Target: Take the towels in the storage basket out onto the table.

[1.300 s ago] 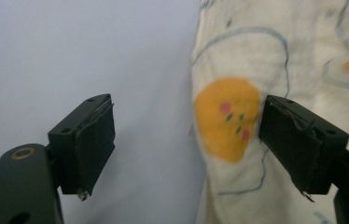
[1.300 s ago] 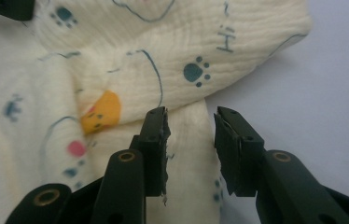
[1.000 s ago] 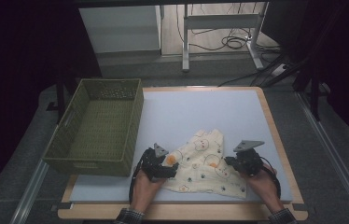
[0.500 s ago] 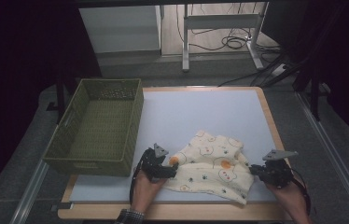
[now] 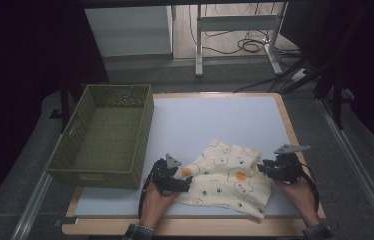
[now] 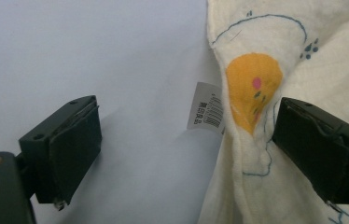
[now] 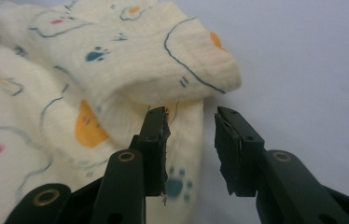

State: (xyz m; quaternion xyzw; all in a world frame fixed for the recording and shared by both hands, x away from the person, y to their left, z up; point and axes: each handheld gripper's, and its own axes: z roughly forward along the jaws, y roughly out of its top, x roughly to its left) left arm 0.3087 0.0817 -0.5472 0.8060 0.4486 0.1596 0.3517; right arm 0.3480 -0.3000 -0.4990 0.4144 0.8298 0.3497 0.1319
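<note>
The fingers of the left gripper (image 6: pixel 182 154) stand wide, having just opened a little further, and nothing is pinched: one pad (image 6: pixel 74 154) sits over bare bench, the other (image 6: pixel 322 149) rests just against a raised fold of the cream printed cloth (image 6: pixel 275 60), beside its small barcode tag (image 6: pixel 206 106). The fingers of the right gripper (image 7: pixel 191 144) stand narrowly apart and have just been opening; the gap between them is empty, the near pad (image 7: pixel 156 140) lying on the cloth's rolled corner (image 7: pixel 182 60) and the other over the bench. In the high view the cloth (image 5: pixel 227 177) lies rumpled on the white bench (image 5: pixel 215 120) between the left gripper (image 5: pixel 187 182) and the right gripper (image 5: pixel 264 169), with the green woven basket (image 5: pixel 102 135) well off to the left. The cloth looks light, soft and limp, a loosely woven muslin that should drape and sag rather than hold any shape; it is not fragile, though a shallow pinch could slip off a single layer. A hem or a doubled corner would probably be the surest place to take hold, such as the thick fold by the tag on the left and the rolled corner on the right. Compared with a second ago, the cloth was bunched high between two close-set grippers; now it is drawn out wider and flatter, the right gripper has shifted outward to the right, and its grip on the edge is let go.
</note>
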